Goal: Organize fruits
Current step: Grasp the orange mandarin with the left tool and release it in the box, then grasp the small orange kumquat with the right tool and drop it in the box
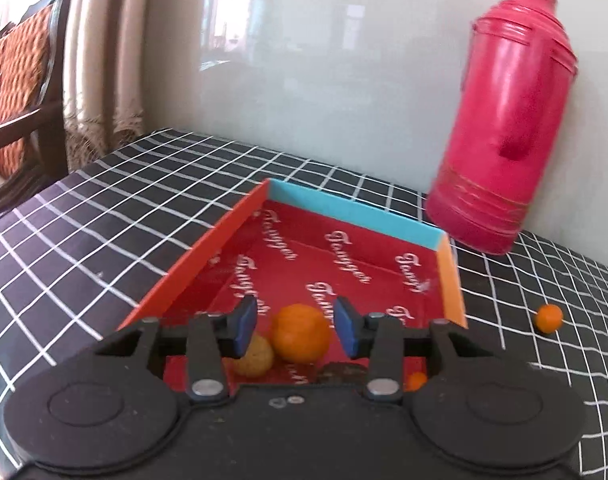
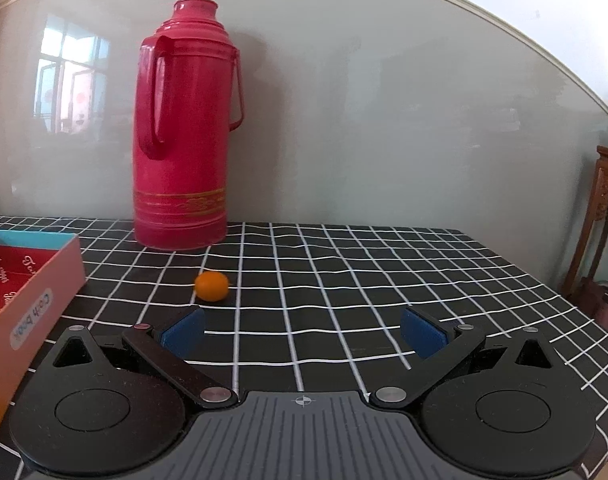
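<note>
While the left claw (image 1: 296,326) hangs spread over the near end of the box (image 1: 355,210), an orange (image 1: 301,333) lies on the box floor between its blue pads, touching neither. Only the left view looks into the box: a tan round fruit (image 1: 256,356) sits just beside the orange, a dark fruit (image 1: 343,372) lies at the near wall, and a small orange one (image 1: 416,380) is partly hidden behind the claw. One kumquat (image 1: 548,318) lies on the checked bench (image 1: 104,232), apart from the box.

From the right view, the right claw (image 2: 302,332) is spread wide and holds nothing, low over the bench (image 2: 383,280), with the kumquat (image 2: 211,286) just beyond its left pad. That view shows the box's outer wall (image 2: 32,312) with a label, and the flask (image 2: 182,128) upright at the bench's far edge against the wall. A wooden chair (image 1: 20,80) shows off the bench's left edge.
</note>
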